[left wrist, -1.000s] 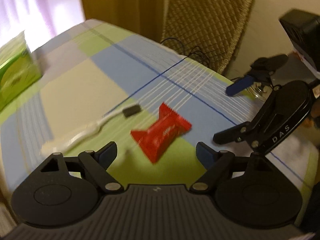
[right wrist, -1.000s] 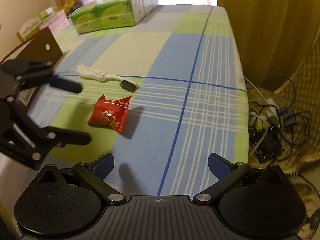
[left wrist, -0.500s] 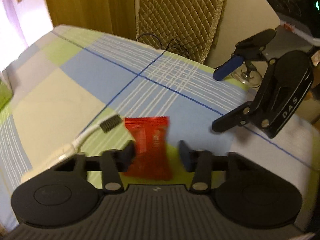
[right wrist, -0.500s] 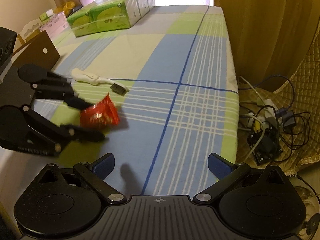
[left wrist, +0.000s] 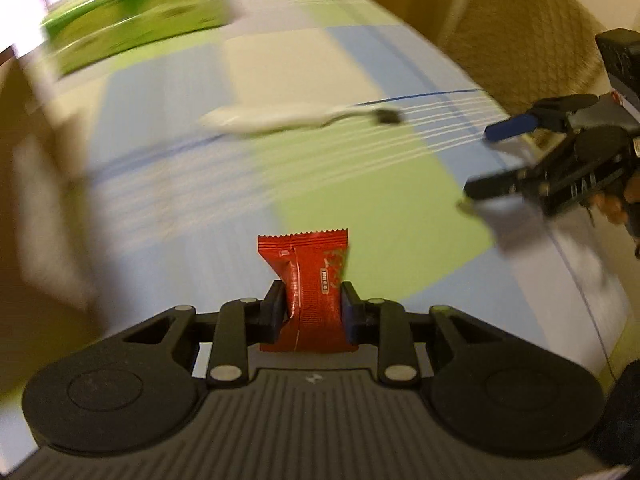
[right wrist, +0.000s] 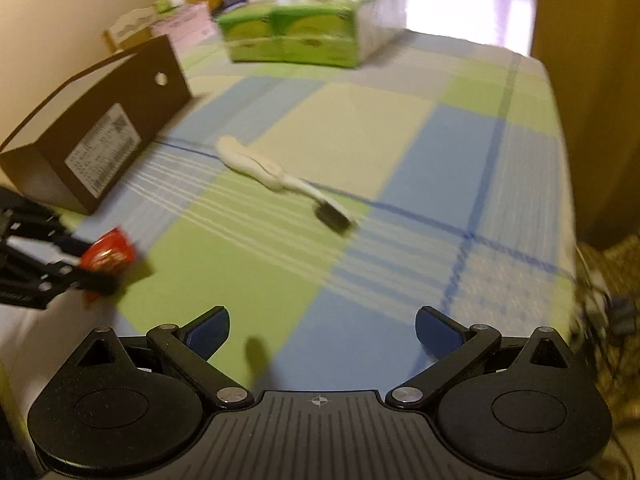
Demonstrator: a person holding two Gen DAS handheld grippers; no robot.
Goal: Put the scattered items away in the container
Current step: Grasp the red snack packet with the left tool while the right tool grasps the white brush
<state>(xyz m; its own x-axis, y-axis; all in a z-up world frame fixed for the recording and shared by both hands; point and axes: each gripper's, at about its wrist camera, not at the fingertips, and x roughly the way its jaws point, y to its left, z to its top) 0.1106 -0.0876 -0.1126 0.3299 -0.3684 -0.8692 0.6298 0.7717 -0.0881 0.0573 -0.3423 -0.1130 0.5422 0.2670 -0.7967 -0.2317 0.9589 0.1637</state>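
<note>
While pinched by left gripper (left wrist: 308, 314), red crinkle-edged pkt (left wrist: 310, 280).

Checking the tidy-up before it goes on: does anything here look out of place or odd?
Only the white toothbrush stands out: it lies loose on the checked cloth, outside the brown box. The red snack packet is pinched in the left gripper, squeezed but not visibly torn. The right gripper is open and holds nothing.

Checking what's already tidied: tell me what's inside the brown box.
Its inside is hidden: the right wrist view shows only the brown box's outer walls and label, from the side. The red packet sits in the left claw; the toothbrush lies on the cloth.
</note>
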